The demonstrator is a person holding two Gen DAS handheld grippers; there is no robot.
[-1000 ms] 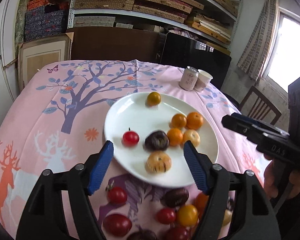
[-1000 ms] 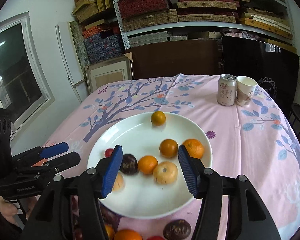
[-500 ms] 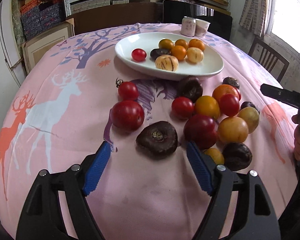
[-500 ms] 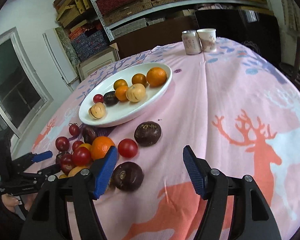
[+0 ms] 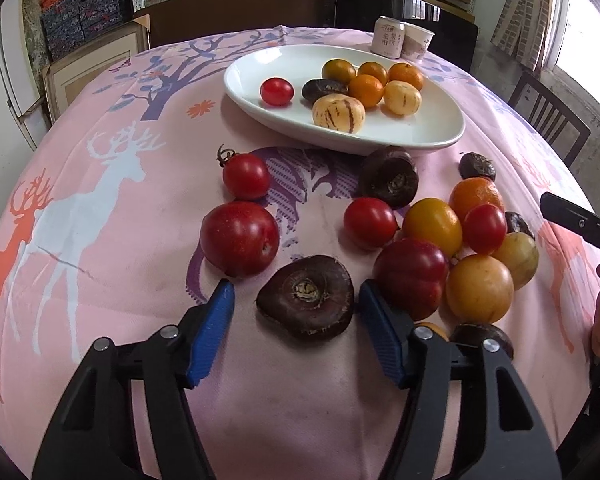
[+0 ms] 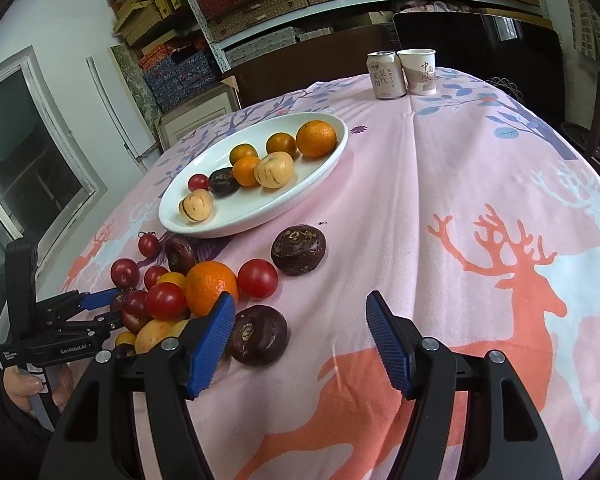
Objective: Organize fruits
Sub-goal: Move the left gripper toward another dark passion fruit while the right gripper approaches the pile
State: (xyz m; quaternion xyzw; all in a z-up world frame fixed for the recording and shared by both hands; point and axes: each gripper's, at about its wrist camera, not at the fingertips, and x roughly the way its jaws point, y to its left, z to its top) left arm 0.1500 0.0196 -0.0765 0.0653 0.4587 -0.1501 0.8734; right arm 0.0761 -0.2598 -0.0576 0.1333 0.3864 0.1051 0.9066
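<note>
Two views; left tool [image 5: 296,298] closing round dark fruit [image 5: 306,296], unseen rightward.

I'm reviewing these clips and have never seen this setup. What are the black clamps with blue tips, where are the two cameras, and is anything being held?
No robot here: a person holds a two-finger clamp in each hand, with a camera on each looking along its fingers. One picture is from the left gripper, the other from the right gripper. On the pink tablecloth sits a white plate of fruit, with more loose fruit nearby. The left jaws have just been closing around a dark brown fruit without pressing it yet. The right gripper is open and holds nothing.
</note>
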